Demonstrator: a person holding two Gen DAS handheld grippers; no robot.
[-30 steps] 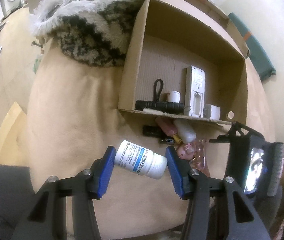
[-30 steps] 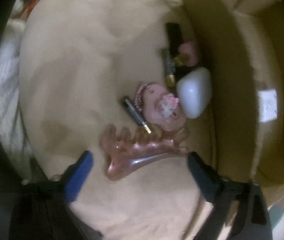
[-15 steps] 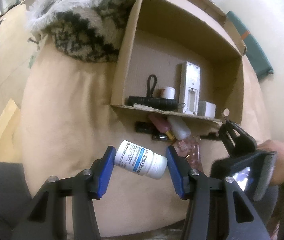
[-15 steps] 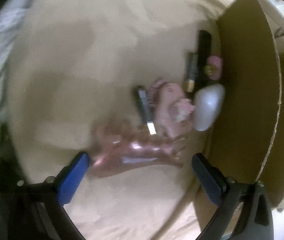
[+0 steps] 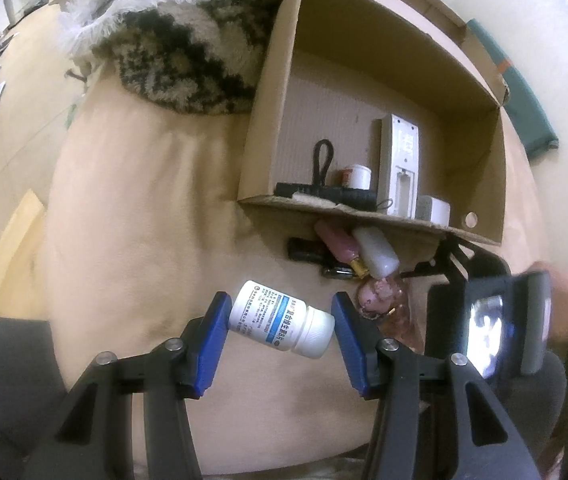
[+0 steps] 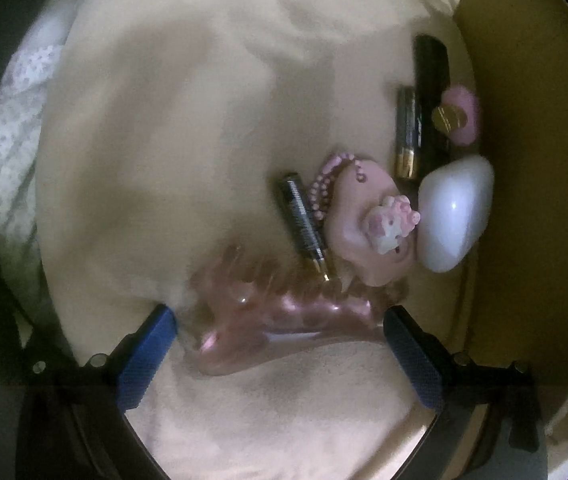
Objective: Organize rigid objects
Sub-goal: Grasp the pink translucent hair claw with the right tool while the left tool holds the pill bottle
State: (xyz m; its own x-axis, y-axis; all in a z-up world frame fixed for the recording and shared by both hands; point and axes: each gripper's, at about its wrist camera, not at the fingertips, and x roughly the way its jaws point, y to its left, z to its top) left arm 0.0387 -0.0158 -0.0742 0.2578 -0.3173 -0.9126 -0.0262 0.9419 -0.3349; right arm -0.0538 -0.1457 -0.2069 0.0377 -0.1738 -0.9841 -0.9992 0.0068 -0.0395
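Note:
My left gripper (image 5: 280, 322) is shut on a white pill bottle (image 5: 280, 320) with a blue label, held sideways above the beige cushion. Ahead stands an open cardboard box (image 5: 480, 152) holding a remote, a black strap and small items. My right gripper (image 6: 280, 328) is open, its jaws on either side of a pink hair claw clip (image 6: 284, 312) that lies on the cushion. Beyond the clip lie a black battery (image 6: 302, 220), a pink charm with beads (image 6: 368, 220), a white bottle (image 6: 454, 216) and a second battery (image 6: 406, 132). The right gripper also shows in the left wrist view (image 5: 456, 252).
The small items lie against the box's near wall (image 6: 532, 160). A fluffy black-and-white blanket (image 5: 180, 52) lies left of the box. A dark tube (image 6: 430, 96) and a pink bottle (image 6: 460, 118) rest by the wall. Wooden floor (image 5: 0, 128) is to the left.
My right gripper has moved in over the hair claw clip, which now sits between its open jaws. My left gripper still holds the pill bottle, nearly unmoved.

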